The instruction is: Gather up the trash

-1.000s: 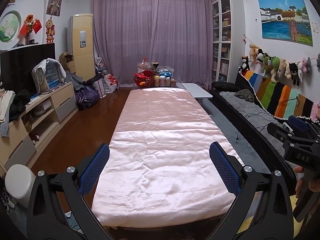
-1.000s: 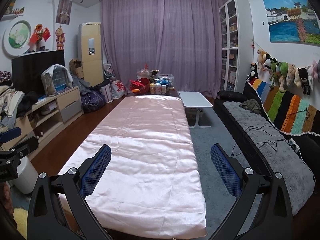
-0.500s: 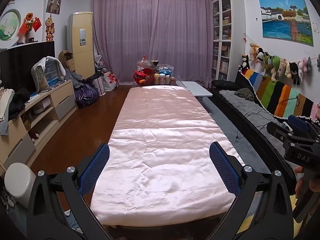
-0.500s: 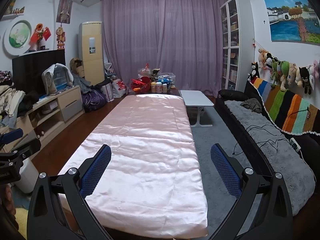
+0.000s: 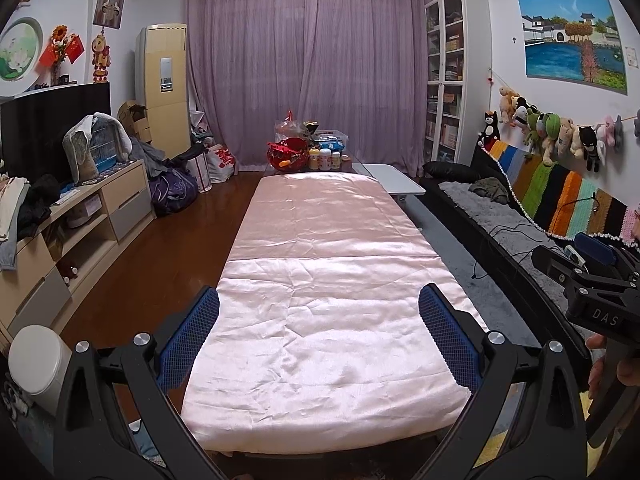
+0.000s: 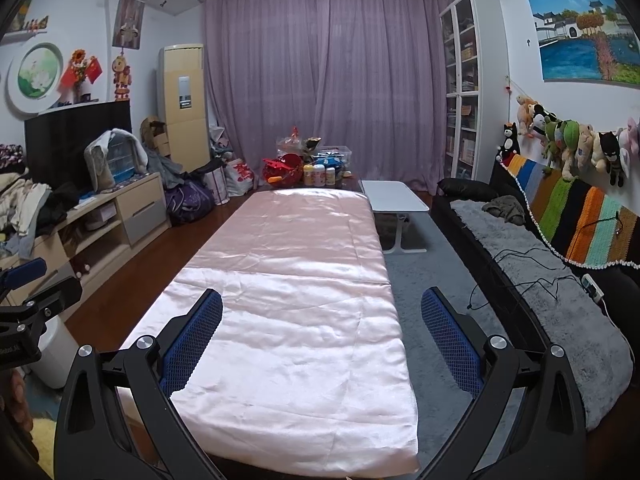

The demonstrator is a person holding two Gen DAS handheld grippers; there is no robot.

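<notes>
The right gripper (image 6: 320, 332) is hovering with its jaws spread wide above a pink satin sheet (image 6: 288, 304). A white bin (image 6: 56, 354) is standing at left beside the left gripper (image 6: 28, 304).

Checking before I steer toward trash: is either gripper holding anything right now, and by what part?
Nothing is held. The left gripper and the right gripper are both open and empty, above the pink sheet.

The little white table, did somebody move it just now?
No. The little white table still stands beside the far right corner of the pink-covered table, in front of the bookcase, same as before.
</notes>
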